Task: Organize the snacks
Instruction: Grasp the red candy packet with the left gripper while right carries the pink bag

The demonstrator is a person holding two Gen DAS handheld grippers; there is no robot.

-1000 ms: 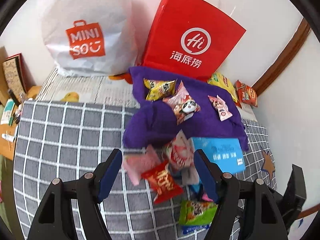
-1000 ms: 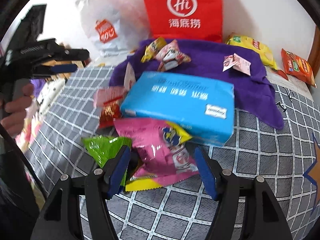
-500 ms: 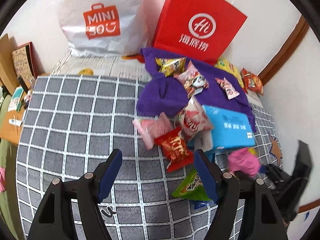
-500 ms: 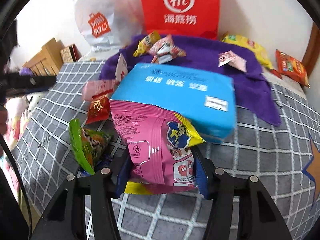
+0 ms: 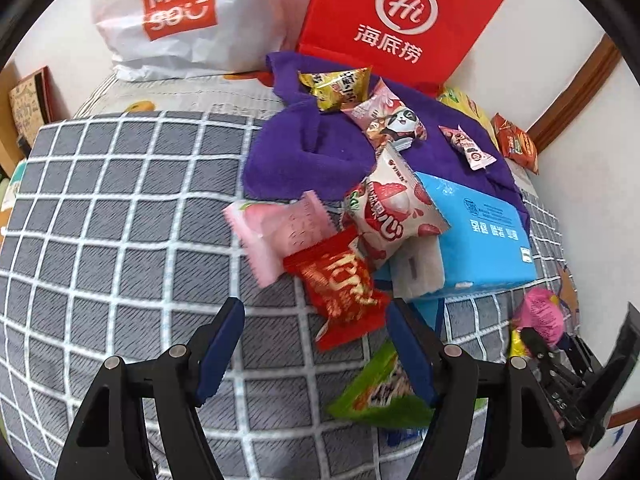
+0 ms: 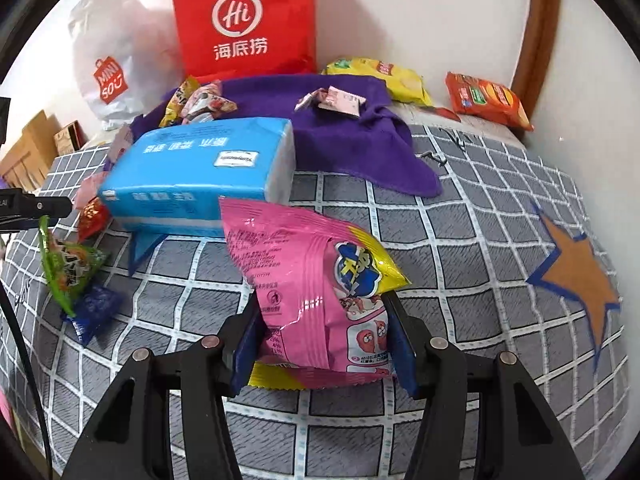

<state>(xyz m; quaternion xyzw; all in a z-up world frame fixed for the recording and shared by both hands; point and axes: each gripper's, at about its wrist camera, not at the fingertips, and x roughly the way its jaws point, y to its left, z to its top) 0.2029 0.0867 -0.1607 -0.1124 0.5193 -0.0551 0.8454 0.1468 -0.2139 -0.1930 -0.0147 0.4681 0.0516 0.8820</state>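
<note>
Right gripper (image 6: 324, 344) clamped on pink snack bag (image 6: 316, 292), jaws just closed onto it, bag lifted off the grey checked cover (image 6: 460, 240) in front of blue tissue pack (image 6: 200, 172). Left gripper (image 5: 316, 344) jaws apart, empty, over red snack packet (image 5: 340, 284) beside green packet (image 5: 380, 392).

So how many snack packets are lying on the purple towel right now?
3: a gold packet at the towel's back edge, a panda-print packet just in front of it, and a small pink packet further right. Others may be hidden in the folds.
</note>
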